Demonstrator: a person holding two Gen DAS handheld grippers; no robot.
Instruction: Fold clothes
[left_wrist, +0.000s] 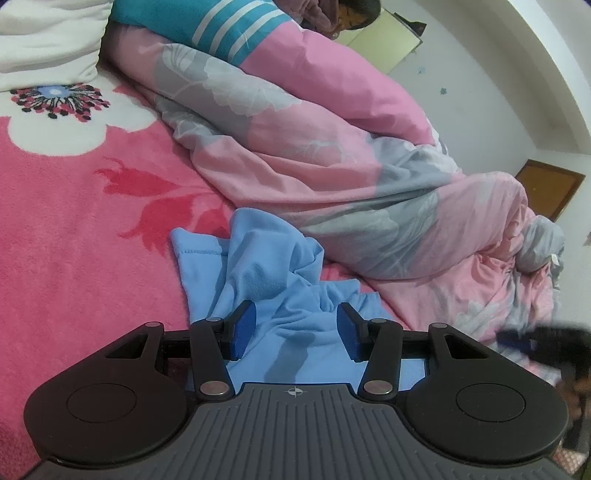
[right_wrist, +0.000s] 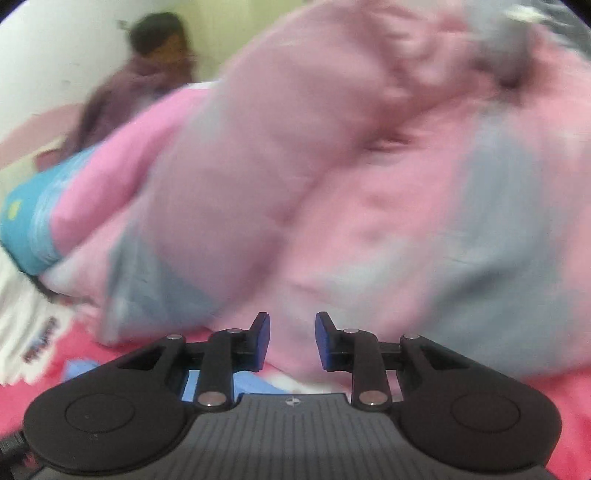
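the bed was covered by a pink plush blanket (left_wrist: 66, 236) printed with a large white flower and red leaves. on it lay a crumpled light blue garment (left_wrist: 266, 280), partly bunched, one hemmed edge turned up. just beside it, along the far side, a pink and grey floral duvet (left_wrist: 332, 166) was heaped in a long roll. a white pillow (left_wrist: 48, 40) rested at the top corner.

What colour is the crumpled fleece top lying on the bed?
Light blue; the crumpled fleece top shows best in the left wrist view.
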